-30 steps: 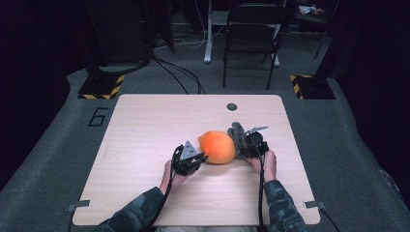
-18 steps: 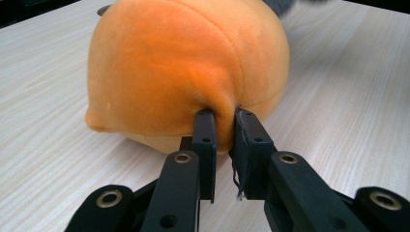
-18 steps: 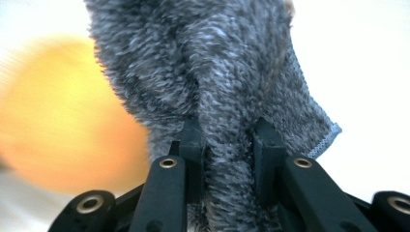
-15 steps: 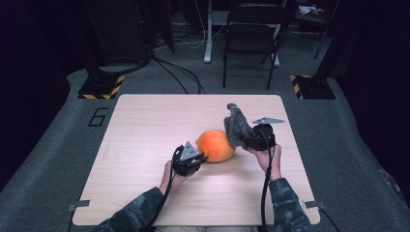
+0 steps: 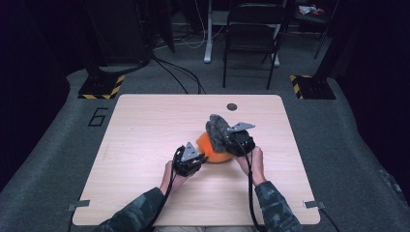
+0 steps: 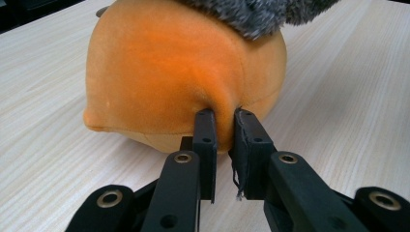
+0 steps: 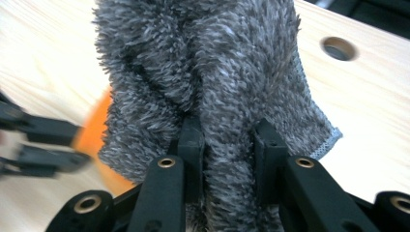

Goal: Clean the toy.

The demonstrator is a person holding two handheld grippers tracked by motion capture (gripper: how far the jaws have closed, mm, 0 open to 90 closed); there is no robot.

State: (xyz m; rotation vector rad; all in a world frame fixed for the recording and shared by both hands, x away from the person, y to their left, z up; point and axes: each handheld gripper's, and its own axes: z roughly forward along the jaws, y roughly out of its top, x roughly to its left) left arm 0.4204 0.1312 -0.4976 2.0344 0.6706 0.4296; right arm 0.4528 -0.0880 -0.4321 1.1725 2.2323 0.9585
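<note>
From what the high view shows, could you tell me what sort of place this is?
Probably a lab or recording studio: a light wooden table on grey carpet, hazard-striped floor plates, loose cables, and a folding chair against dark surroundings.

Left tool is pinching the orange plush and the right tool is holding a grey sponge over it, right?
Not a sponge: the right tool grips a fluffy grey cloth, as the right gripper view shows. The left tool does pinch the orange plush.

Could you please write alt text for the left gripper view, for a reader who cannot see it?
The left hand-held gripper pinches a fold of an orange plush object resting on a light wooden table. A grey fuzzy cloth drapes over the plush object's top.
</note>
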